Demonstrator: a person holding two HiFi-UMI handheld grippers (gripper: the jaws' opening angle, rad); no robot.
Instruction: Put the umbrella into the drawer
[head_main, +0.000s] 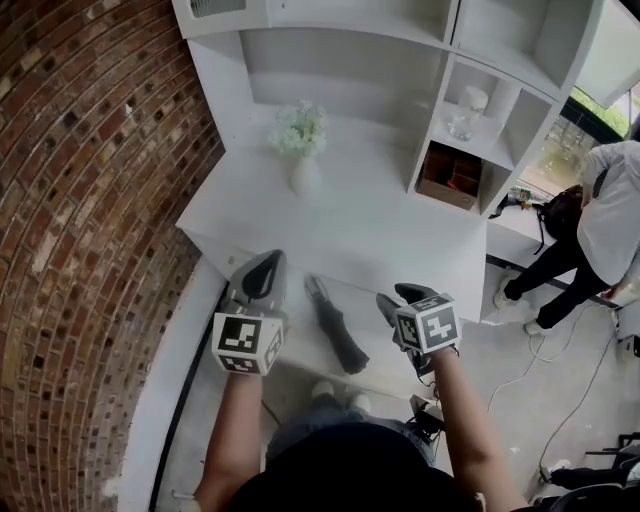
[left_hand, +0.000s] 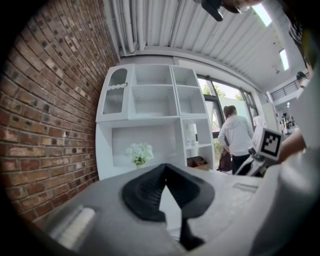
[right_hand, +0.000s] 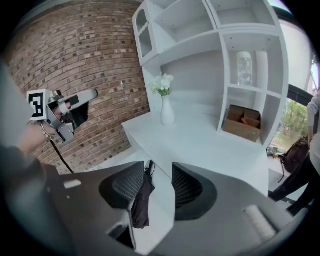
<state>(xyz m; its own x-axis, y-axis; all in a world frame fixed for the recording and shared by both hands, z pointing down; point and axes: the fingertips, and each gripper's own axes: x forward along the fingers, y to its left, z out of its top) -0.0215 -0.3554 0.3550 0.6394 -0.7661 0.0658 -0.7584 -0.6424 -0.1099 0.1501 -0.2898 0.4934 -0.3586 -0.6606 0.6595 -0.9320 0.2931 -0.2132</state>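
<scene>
A folded dark umbrella lies lengthwise in the pulled-out white drawer below the desk top. My left gripper hovers over the drawer's left side; in the left gripper view its jaws meet at the tips with nothing between them. To the right of the umbrella and above it, my right gripper is held up. In the right gripper view its jaws stand apart and hold nothing, and the umbrella shows below them on the drawer floor.
A white desk with shelves carries a vase of white flowers. A brown box and a glass jar sit in the shelf cubbies. A brick wall runs along the left. A person stands at the right.
</scene>
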